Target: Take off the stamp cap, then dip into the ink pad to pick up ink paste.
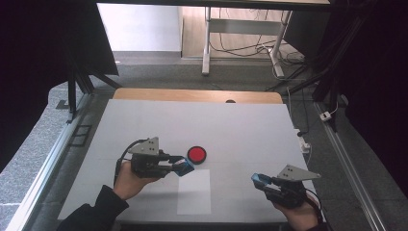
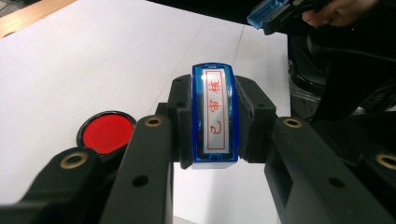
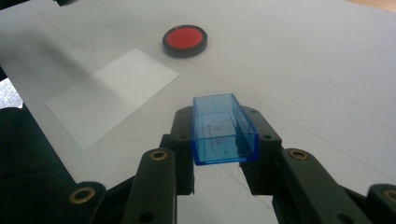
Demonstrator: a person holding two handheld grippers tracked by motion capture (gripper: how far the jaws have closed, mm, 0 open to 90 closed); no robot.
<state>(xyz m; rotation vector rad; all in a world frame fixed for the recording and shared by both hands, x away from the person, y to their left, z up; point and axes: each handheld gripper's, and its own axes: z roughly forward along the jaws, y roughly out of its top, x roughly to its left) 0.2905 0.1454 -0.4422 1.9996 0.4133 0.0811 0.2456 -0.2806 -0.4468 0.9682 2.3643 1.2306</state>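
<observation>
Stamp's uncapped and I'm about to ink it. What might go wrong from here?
1. The stamp sits narrow in the left gripper; pressing on the ink pad might tilt it.
2. The cap in the right gripper could slip.
3. The loose paper may shift.

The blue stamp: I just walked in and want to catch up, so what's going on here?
A person works at a white table with a tool in each hand. The left tool is shut on the blue stamp, its red-lettered face showing, close to the red ink pad. The right tool holds the stamp's clear blue cap, off to the side. A white paper sheet lies between them.
</observation>
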